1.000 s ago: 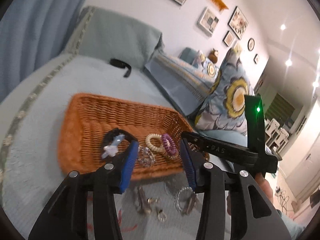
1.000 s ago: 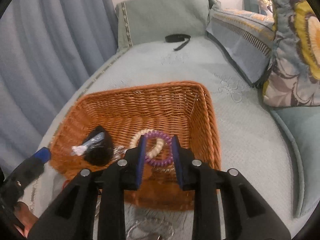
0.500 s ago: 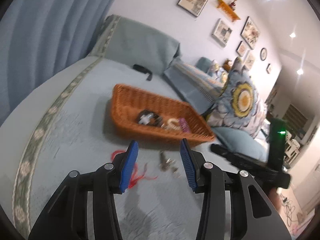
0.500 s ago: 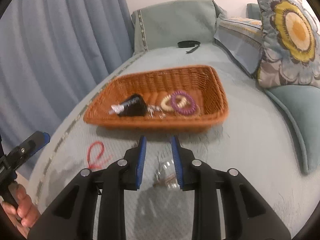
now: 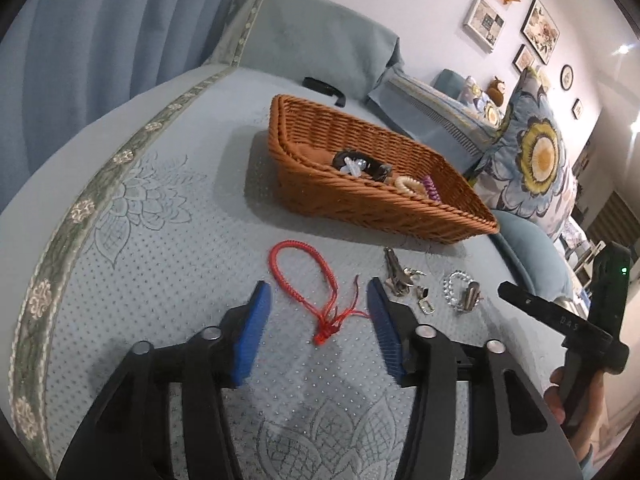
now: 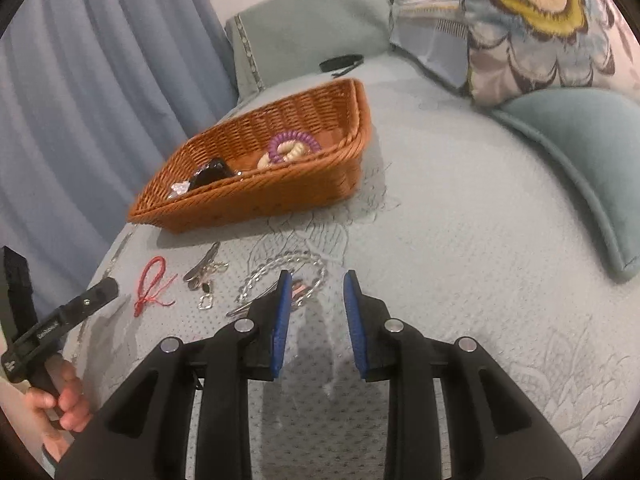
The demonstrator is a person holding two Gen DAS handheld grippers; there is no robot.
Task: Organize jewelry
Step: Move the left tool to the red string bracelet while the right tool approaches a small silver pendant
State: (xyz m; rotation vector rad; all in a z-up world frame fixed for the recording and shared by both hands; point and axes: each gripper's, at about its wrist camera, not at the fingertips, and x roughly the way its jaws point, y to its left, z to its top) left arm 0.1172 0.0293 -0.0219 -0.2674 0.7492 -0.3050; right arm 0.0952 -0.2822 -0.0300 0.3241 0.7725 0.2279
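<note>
An orange wicker basket [image 5: 360, 204] [image 6: 280, 192] on the bed holds a black hair clip [image 5: 360, 164], a cream coil tie [image 5: 408, 185] and a purple coil tie [image 6: 294, 140]. In front of it lie a red cord bracelet [image 5: 308, 280] [image 6: 152, 280], metal clips and a ring [image 5: 400, 276], and a crystal bead bracelet [image 5: 454, 292] [image 6: 288, 270] with a clip. My left gripper [image 5: 318, 292] is open and empty, just short of the red bracelet. My right gripper [image 6: 314, 278] is open and empty, just right of the crystal bracelet.
A black strap [image 5: 326, 90] lies at the bed's head beside a grey-green pillow [image 5: 320, 40]. Floral cushions [image 6: 540, 28] and a teal cushion [image 6: 580, 140] stand on the right. A blue curtain [image 6: 80, 80] hangs on the left.
Both grippers have pulled back from over the basket toward the near bed. The right jaws have opened wider. The loose jewelry now lies just ahead of the fingertips.
</note>
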